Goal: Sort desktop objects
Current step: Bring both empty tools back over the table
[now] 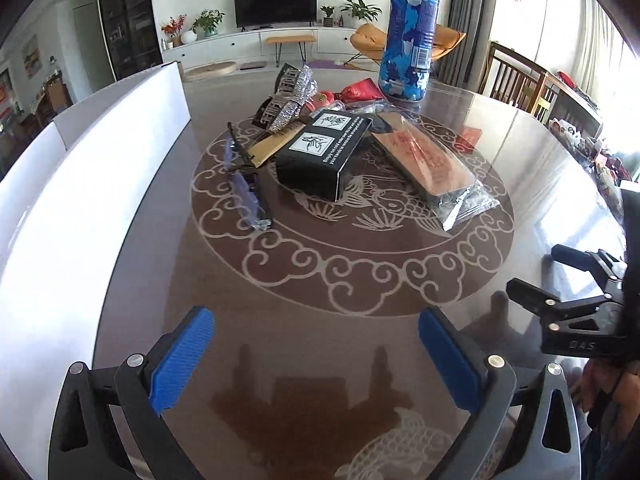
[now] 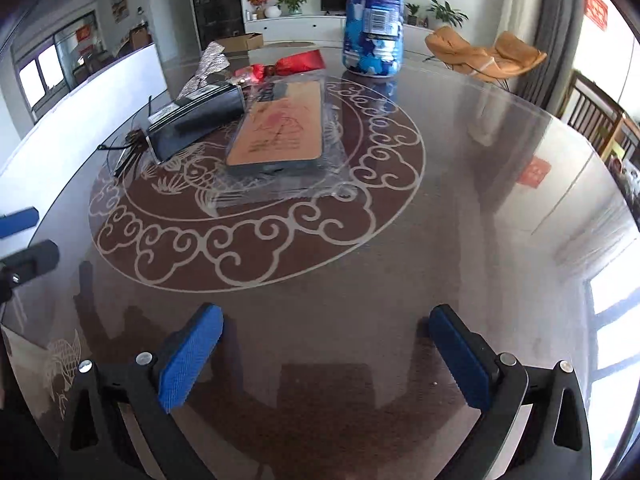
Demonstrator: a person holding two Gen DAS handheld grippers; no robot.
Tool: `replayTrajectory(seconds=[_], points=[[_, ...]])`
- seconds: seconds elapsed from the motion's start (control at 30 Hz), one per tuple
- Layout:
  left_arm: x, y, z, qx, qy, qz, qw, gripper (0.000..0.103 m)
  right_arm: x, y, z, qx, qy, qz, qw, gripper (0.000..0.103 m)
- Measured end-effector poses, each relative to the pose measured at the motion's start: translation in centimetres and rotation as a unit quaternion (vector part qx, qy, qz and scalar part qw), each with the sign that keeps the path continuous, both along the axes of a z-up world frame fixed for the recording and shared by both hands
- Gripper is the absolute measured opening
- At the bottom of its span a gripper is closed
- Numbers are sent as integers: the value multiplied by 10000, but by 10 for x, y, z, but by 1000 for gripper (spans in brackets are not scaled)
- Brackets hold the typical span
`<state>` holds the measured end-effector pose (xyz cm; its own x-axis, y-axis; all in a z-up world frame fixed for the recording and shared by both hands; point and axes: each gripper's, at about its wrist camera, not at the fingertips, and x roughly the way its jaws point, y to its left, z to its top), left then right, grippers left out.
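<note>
A cluster lies on the round glass table [image 1: 224,280]. It holds a black box [image 1: 324,156] [image 2: 196,120], a flat brown pack in clear wrap [image 1: 428,160] [image 2: 280,128], blue-lensed glasses [image 1: 246,184], a glittery silver hair clip [image 1: 292,100] [image 2: 208,64] and a red wrapped sweet [image 1: 356,92] [image 2: 296,62]. Behind them stands a tall blue camouflage can [image 1: 408,32] [image 2: 374,20]. My left gripper [image 1: 316,320] [image 2: 24,238] hovers open over bare glass, short of the cluster. My right gripper [image 2: 326,316] [image 1: 540,272] is open too, nothing between its pads.
A white board [image 1: 80,168] [image 2: 100,96] stands upright along the table's left edge. A tan pouch [image 1: 272,144] lies under the black box. Wooden chairs [image 1: 516,76] stand past the far right rim. A person's hand [image 1: 612,392] holds the right gripper.
</note>
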<state>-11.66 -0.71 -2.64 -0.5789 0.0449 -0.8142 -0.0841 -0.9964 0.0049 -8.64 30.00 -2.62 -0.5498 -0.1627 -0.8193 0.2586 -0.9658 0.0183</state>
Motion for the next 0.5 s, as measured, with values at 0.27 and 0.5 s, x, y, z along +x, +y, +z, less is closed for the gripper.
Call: replayTrajectory(seconds=[0.27,0.5], points=[[-35,6,-17,-247,-67,-5,9997,103,2,-12,1,137,61,-111,9998,103],[-41,-2,-27,-57,-37,126,9999,103,0,-15,1,135,92,-167,9997,103]])
